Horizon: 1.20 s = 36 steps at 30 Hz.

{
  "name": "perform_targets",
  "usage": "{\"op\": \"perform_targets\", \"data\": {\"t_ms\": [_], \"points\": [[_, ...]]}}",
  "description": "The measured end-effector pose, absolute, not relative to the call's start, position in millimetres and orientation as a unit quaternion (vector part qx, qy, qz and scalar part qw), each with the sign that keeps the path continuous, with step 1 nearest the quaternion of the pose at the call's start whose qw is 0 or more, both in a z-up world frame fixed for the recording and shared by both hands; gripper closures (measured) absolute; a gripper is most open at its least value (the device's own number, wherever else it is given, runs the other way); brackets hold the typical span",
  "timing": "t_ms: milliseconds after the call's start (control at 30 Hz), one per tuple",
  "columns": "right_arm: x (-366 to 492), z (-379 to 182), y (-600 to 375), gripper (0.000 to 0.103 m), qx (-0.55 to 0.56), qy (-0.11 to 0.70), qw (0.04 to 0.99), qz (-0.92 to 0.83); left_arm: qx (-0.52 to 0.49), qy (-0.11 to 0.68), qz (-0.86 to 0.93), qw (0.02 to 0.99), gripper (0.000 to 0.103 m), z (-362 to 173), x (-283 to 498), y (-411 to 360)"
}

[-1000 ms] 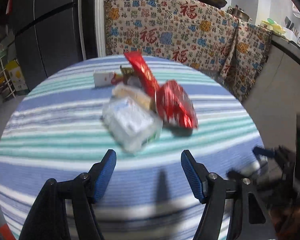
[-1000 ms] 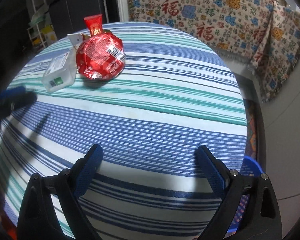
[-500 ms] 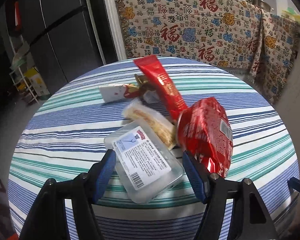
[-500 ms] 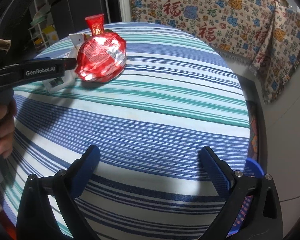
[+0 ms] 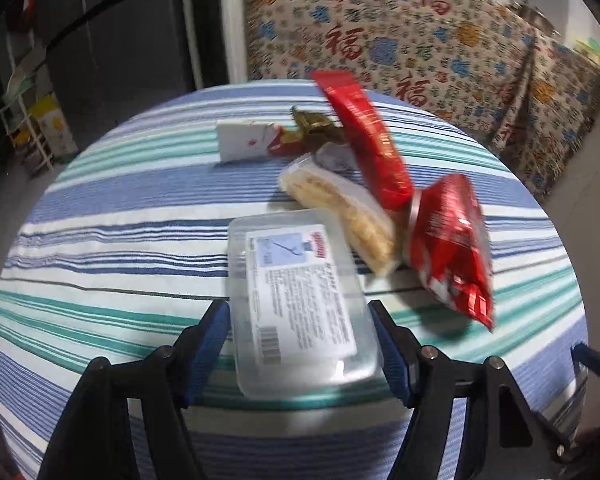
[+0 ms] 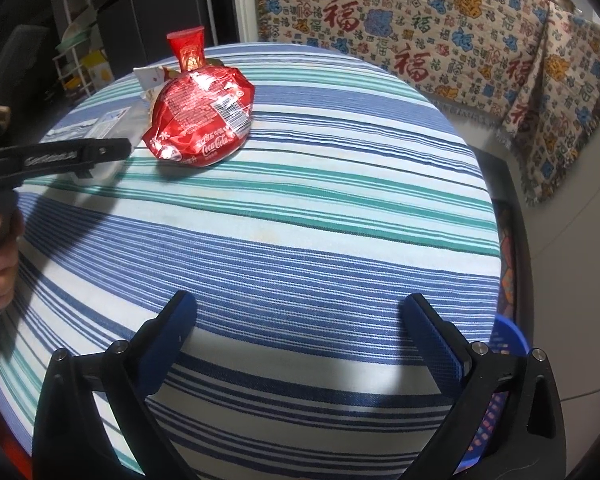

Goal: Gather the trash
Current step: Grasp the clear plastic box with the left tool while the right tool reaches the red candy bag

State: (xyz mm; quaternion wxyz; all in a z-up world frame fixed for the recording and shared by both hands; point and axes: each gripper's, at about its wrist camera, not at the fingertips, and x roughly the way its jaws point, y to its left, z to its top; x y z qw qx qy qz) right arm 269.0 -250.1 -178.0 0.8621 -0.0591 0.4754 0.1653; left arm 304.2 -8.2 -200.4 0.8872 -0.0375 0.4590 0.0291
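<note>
Moved forward over the last second: left gripper, now straddling the near end of the clear plastic box, jaws set wide with a blue pad just beside each long side of the box, contact not certain through the blur. Lying flat on the striped worktop, label up. Just beyond the box, touching its far right corner, a clear wrapper of pale snack; right of that, a crumpled red Coca-Cola label propped on the cloth. Leaning up behind the box, a long red packet, and farther back a white wrapper beside a brown-gold one. Well apart from the box, on the near side of the worktop: right gripper, jaws spread wide over bare stripes, holding nothing. Past the worktop edge by the right gripper, low down, a blue basket.
</note>
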Motion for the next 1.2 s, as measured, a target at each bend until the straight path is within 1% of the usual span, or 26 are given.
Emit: {"op": "perform_targets", "data": {"t_ms": [100,167,200,400,500,667,700,767,867,933,1067,1100,1133,1167,1200], "points": [[269,-178,-249,0.000,-0.060,0.476,0.862,0.164,-0.045,0.446,0.021,0.893,0.032,-197,301,1],[271,-178,-248,0.000,-0.060,0.478,0.861,0.162,-0.032,0.429,0.009,0.903,0.040,-192,293,4],[272,-178,-247,0.000,-0.060,0.479,0.861,0.160,-0.025,0.428,0.006,0.904,0.042,-191,292,5],[278,-178,-238,0.000,-0.056,0.480,0.862,0.151,0.014,0.432,-0.011,0.902,0.042,-187,264,23],[277,-177,-227,0.000,-0.060,0.475,0.864,0.158,0.008,0.443,-0.017,0.896,0.041,-193,251,33],[273,-177,-200,0.001,-0.075,0.465,0.862,0.184,-0.004,0.428,-0.025,0.903,0.037,-198,241,40],[272,-177,-194,0.001,-0.077,0.463,0.863,0.188,-0.004,0.437,-0.024,0.899,0.027,-201,243,40],[276,-177,-182,0.001,-0.083,0.456,0.865,0.190,-0.005,0.440,-0.030,0.897,0.025,-201,244,40],[284,-175,-168,0.001,-0.109,0.444,0.872,0.174,0.011,0.443,-0.033,0.896,0.025,-203,246,37],[290,-172,-152,0.001,-0.145,0.425,0.879,0.161,0.023,0.446,-0.038,0.894,0.018,-204,248,33],[304,-170,-121,0.002,-0.203,0.390,0.885,0.152,0.023,0.448,-0.041,0.893,0.017,-204,250,33],[307,-170,-118,0.004,-0.211,0.384,0.887,0.146,0.023,0.448,-0.042,0.893,0.017,-204,250,33],[312,-170,-114,0.010,-0.220,0.376,0.889,0.140,0.023,0.448,-0.042,0.893,0.017,-204,250,33],[317,-169,-111,0.023,-0.223,0.373,0.890,0.138,0.023,0.448,-0.042,0.893,0.017,-204,250,33],[321,-170,-110,0.031,-0.221,0.375,0.889,0.140,0.023,0.448,-0.042,0.893,0.017,-205,249,33]]}}
